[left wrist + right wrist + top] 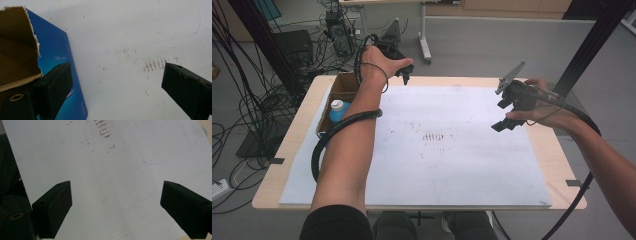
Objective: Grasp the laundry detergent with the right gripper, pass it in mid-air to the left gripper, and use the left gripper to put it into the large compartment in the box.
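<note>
Left gripper: I had the left gripper (404, 75) at the far edge of the white sheet (452, 165), just beside the cardboard box (343, 85). In its own view the left gripper (116, 82) had its jaws spread wide, with bare sheet between them and nothing gripped.
Right gripper: I held the right gripper (504, 122) above the right part of the sheet, well apart from the left one. In its own view the right gripper (116, 202) stood equally wide open, with nothing between the jaws but sheet.
Box: it sat at the far left corner of the table (557, 165), open at the top. Seen from the left gripper, the cardboard box (15, 45) showed a torn brown flap and a blue printed side, and the left jaw stood in front of that blue side; I could not tell whether it touched.
Bottle: a blue bottle with a white cap (337, 111) stood inside the box, partly hidden by my left forearm.
Sheet: it covered most of the tabletop, with brownish smudges (434, 136) near its middle and faint blue pen lines (170, 157).
Cables: a black cable (339, 131) ran along my left forearm.
</note>
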Demonstrator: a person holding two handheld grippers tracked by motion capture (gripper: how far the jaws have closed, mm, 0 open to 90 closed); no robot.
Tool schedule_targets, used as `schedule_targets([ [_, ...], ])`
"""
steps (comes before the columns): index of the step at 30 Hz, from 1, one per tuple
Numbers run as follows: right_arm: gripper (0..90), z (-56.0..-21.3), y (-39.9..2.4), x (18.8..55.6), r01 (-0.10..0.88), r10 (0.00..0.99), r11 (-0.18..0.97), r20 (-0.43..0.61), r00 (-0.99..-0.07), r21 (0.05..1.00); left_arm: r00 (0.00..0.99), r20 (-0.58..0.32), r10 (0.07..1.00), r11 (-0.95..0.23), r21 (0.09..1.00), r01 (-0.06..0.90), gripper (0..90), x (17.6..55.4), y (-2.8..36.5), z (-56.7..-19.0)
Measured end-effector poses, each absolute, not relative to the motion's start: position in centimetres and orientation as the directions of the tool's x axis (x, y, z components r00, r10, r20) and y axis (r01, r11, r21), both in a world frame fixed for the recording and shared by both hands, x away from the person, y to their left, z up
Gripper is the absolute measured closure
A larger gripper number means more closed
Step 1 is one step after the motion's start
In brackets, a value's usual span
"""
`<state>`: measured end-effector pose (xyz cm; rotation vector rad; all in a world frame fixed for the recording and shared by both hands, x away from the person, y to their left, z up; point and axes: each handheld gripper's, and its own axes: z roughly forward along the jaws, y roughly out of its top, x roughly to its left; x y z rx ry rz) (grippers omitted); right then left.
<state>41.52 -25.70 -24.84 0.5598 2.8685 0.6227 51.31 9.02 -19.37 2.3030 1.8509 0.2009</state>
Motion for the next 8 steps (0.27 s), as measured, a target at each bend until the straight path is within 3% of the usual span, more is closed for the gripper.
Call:
schedule_targets([
  [8, 10.4, -24.86, -25.8, 41.38, 0.328, 0.392, 0.843, -0.068, -0.918, 0.427, 0.221, -0.01, 0.975, -0.213, 0.227, 0.95, 10.4, 51.18, 8.92, -19.46],
])
